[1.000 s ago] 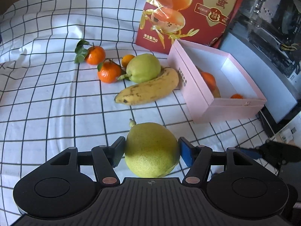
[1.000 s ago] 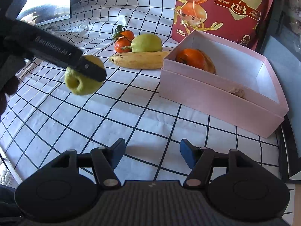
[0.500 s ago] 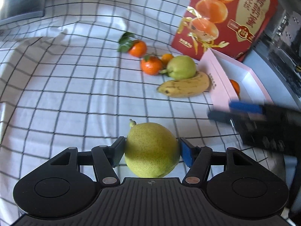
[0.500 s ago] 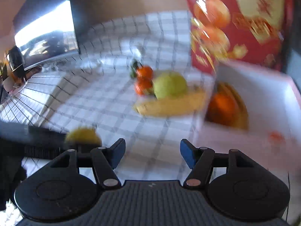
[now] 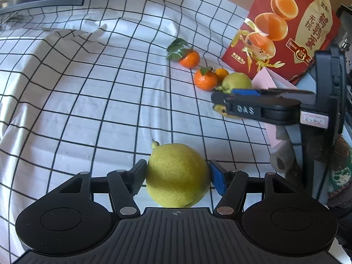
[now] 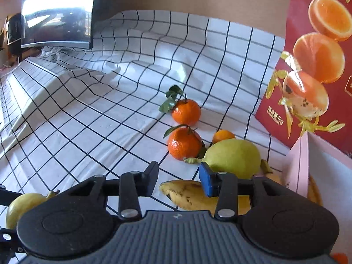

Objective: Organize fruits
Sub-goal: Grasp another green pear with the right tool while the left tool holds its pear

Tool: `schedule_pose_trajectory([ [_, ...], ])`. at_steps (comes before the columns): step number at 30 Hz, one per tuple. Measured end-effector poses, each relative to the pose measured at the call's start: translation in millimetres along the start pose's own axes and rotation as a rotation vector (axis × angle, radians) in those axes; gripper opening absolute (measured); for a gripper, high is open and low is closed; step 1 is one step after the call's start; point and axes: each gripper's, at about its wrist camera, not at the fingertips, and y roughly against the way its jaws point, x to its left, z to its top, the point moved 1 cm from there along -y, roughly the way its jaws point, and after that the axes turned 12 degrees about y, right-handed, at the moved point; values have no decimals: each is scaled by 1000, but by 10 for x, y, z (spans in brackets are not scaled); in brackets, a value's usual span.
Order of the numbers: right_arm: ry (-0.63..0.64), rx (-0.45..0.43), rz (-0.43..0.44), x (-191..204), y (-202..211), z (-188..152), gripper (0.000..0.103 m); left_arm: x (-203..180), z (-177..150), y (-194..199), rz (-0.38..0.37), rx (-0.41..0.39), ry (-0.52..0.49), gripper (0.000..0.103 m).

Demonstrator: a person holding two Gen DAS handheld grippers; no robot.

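Note:
My left gripper [image 5: 177, 176] is shut on a yellow-green pear [image 5: 176, 173], held above the checked cloth [image 5: 88, 110]; that pear also shows at the lower left of the right wrist view [image 6: 22, 206]. My right gripper [image 6: 178, 178] hovers over the near end of a banana [image 6: 189, 194]. Its jaws are closing, the banana tip shows between the fingers, and the pads do not press on it. Beyond lie a second pear [image 6: 233, 157], two leafy mandarins [image 6: 186, 112] [image 6: 183, 143] and a small one [image 6: 222, 135]. The pink box [image 6: 297, 171] stands to the right.
A red printed bag [image 6: 308, 77] leans behind the pink box. A shiny dark screen [image 6: 57, 15] stands at the back left, where the cloth rises in folds. A person's patterned sleeve [image 5: 338, 176] shows at the right edge behind the right gripper [image 5: 223, 98].
My right gripper has swung from beside the pink box to above the banana's end, and its jaws have narrowed. My left gripper has drifted away from the box, still gripping the pear.

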Motion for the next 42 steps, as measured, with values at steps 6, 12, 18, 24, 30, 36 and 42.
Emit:
schedule_pose_trajectory([
  [6, 32, 41, 34, 0, 239, -114, 40, 21, 57, 22, -20, -8, -6, 67],
  [12, 229, -10, -70, -180, 521, -102, 59, 19, 75, 69, -51, -22, -20, 67],
  [18, 300, 40, -31, -377, 174, 132, 60, 78, -1, 49, -69, 5, -11, 67],
  [24, 631, 122, -17, -301, -10, 195, 61, 215, -57, 108, -65, 2, 27, 67],
  [30, 747, 206, 56, -222, -183, 249, 61, 303, -41, 136, -63, -12, 61, 67],
  [36, 665, 278, 54, -301, -500, 307, 71, 318, -23, 153, -70, -19, 71, 67],
  [42, 409, 301, 61, -567, -630, 411, 66, 311, -32, 129, -66, -4, 65, 67],
])
